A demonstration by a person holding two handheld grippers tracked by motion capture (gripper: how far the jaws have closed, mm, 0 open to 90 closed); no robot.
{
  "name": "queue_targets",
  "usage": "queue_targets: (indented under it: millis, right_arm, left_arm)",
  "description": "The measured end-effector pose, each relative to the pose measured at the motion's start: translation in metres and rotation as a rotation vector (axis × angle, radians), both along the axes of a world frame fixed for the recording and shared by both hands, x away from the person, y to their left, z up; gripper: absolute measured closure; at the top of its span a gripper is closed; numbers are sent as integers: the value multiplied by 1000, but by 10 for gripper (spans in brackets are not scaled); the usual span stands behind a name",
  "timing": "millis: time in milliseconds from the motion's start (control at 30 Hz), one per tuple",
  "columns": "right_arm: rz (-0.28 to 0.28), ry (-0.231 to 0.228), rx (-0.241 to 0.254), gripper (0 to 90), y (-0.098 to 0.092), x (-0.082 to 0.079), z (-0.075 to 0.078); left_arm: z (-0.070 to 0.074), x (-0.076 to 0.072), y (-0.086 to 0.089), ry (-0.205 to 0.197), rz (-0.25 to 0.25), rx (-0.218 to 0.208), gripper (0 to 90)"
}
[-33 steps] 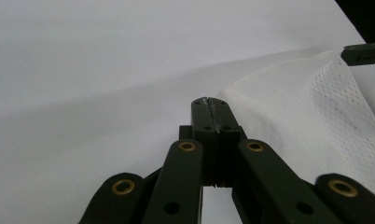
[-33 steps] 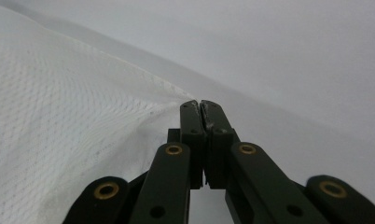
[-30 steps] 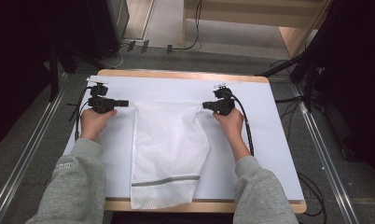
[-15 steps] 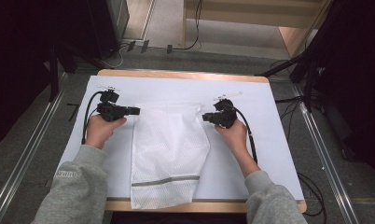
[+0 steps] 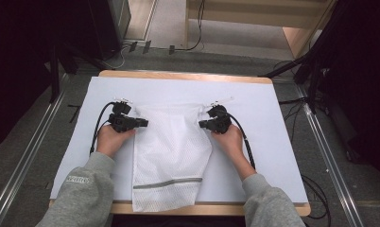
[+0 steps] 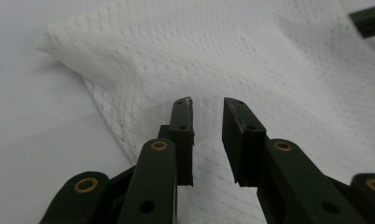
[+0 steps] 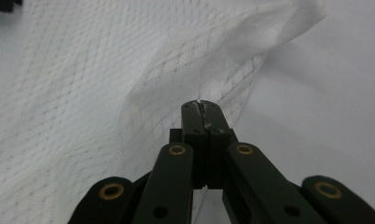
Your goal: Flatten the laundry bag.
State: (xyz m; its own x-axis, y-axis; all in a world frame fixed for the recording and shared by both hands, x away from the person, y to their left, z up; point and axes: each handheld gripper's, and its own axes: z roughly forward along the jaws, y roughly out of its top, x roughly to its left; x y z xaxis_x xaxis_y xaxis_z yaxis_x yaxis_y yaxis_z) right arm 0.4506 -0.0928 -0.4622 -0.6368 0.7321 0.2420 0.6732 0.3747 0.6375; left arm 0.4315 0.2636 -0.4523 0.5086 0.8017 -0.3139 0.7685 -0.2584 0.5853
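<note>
A white mesh bag (image 5: 171, 151) lies flat on the white mat (image 5: 273, 142), its lower end with a grey band (image 5: 167, 183) hanging over the table's front edge. My left gripper (image 5: 144, 123) is at the bag's left side. In the left gripper view its jaws have just been opening and stand a little apart (image 6: 208, 103) over the mesh (image 6: 269, 60), not pressing it. My right gripper (image 5: 201, 124) is at the bag's right side. Its jaws are shut (image 7: 202, 105) where a raised fold of the mesh (image 7: 83, 93) meets the tips, pinching the fabric's edge.
The mat covers a wooden table (image 5: 188, 75) with bare mat left and right of the bag. Black cables trail from both grippers along the forearms. Metal floor rails (image 5: 330, 156) and dark stands flank the table.
Both hands have slid toward the table's front along the bag's sides. The left jaws have parted off the mesh; the right jaws are closed on the bag's right edge.
</note>
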Motion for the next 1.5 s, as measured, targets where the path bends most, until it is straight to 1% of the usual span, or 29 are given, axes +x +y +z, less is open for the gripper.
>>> queue_targets:
  millis: [33, 100, 200, 233, 333, 367, 467, 500, 533, 600, 667, 767, 833, 867, 900, 967, 1000, 1033, 1067, 1133, 1200, 1233, 1267, 1300, 1333, 1367, 1433, 1467, 1500]
  right_arm:
    - [-2, -6, 4, 900, -1, 1, 4]
    - [-8, -19, 6, 900, -4, 3, 12]
    - [-24, -36, 23, 900, -9, 8, 28]
    - [-32, -44, 27, 900, -11, 9, 33]
    - [-44, -64, 30, 900, -17, 12, 44]
    - [-43, -64, 21, 900, -18, 12, 44]
    - [-52, -40, -30, 900, -20, 13, 38]
    - [-67, -37, -50, 900, -23, 14, 35]
    - [-84, -33, -54, 900, -26, 15, 33]
    - [-102, -22, -18, 900, -32, 18, 28]
    - [-106, -18, -1, 900, -33, 20, 25]
    - [-97, -40, 8, 827, -26, 23, 23]
    - [-95, -35, 24, 799, -23, 25, 21]
    - [-96, -52, 33, 777, -21, 25, 20]
    - [-98, -69, 48, 773, -20, 28, 19]
    - [-124, -83, 70, 774, -18, 35, 15]
    - [-132, -67, 80, 769, -17, 40, 13]
    - [-144, -31, 88, 755, -15, 47, 9]
    - [-157, -23, 84, 748, -12, 53, 3]
    - [-174, -30, 84, 747, -7, 61, -2]
    - [-181, -27, 89, 739, -3, 67, -4]
    - [-186, -29, 81, 740, -1, 69, -4]
    - [-191, -34, 69, 760, 1, 72, -4]
    - [-194, -25, 55, 804, 4, 75, -4]
    - [-190, -26, 45, 876, 5, 77, -5]
    - [-187, -25, 32, 900, 7, 78, -4]
    - [-193, -20, 11, 900, 8, 81, -2]
    - [-198, -23, -5, 900, 7, 83, 0]
    - [-206, -37, -33, 900, 5, 85, 3]
  left_arm:
    - [-2, 1, 1, -6, -9, 7, 740]
    - [-2, 2, 0, -20, 4, 3, 742]
    - [-2, 3, -1, -62, 7, 56, 751]
    - [-2, 3, 0, -69, 9, 65, 767]
    - [-4, 5, 2, -64, 23, 40, 785]
    - [-4, 6, 3, -67, 23, 47, 790]
    - [-4, 7, 6, -68, 43, 41, 792]
    - [-5, 8, 7, -62, 50, 26, 793]
    - [-5, 9, 8, -58, 51, 14, 798]
    - [-5, 9, 9, -54, 56, 8, 807]
    - [-5, 9, 9, -57, 60, 8, 804]
    - [-4, 10, 9, -38, 63, -2, 765]
    - [1, 11, 9, -16, 68, -3, 757]
    - [4, 9, 9, -17, 63, -34, 759]
    - [6, 8, 8, -17, 53, -50, 761]
    - [10, 3, 4, -7, 36, -62, 757]
    - [11, 0, 1, -3, 23, -65, 753]
    - [11, -4, -1, 1, 12, -70, 750]
    - [10, -6, -3, 5, 1, -73, 747]
    - [7, -12, -5, 14, -13, -66, 745]
    - [2, -15, -7, 17, -23, -41, 741]
    - [0, -15, -8, 19, -23, -21, 739]
    - [-2, -15, -8, 18, -31, -13, 737]
    - [-3, -15, -7, 12, -28, -17, 738]
    - [-3, -15, -7, 8, -26, -19, 739]
    - [-3, -16, -8, -5, -30, -7, 740]
    - [-3, -17, -11, -36, -52, 32, 743]
    - [-3, -18, -13, -46, -51, 44, 751]
    - [-3, -18, -13, -51, -58, 57, 756]
